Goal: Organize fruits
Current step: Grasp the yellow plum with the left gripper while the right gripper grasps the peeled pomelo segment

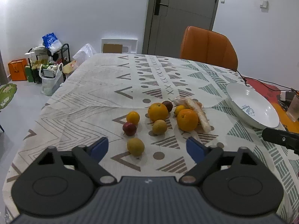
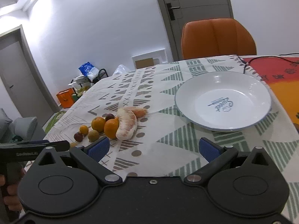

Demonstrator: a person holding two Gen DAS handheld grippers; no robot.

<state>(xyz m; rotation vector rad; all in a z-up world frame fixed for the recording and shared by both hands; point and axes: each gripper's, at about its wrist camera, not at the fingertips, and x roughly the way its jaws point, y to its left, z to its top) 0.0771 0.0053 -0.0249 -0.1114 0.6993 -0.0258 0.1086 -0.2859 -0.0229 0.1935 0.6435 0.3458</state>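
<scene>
A cluster of fruit lies on the patterned tablecloth. In the left wrist view a yellow-green fruit (image 1: 135, 146) sits nearest, just ahead of my left gripper (image 1: 147, 148), whose blue pads stand wide apart with nothing between them. Behind it lie a red fruit (image 1: 129, 129), a small orange (image 1: 133, 117), another yellow-green fruit (image 1: 159, 127), two big oranges (image 1: 158, 111) (image 1: 187, 120) and a peeled pomelo segment (image 1: 198, 114). A white plate (image 2: 188, 91) stands empty to the right. My right gripper (image 2: 153, 149) hangs open over bare cloth, between the pomelo segment (image 2: 127, 125) and the plate.
An orange chair (image 1: 208, 45) stands at the table's far side. A black cable (image 1: 261, 84) and a red-orange mat (image 2: 280, 78) lie at the right, beside a glass (image 1: 294, 109). Bags and a rack (image 1: 48, 65) crowd the floor at left. A hand (image 2: 8, 192) holds the left gripper's handle.
</scene>
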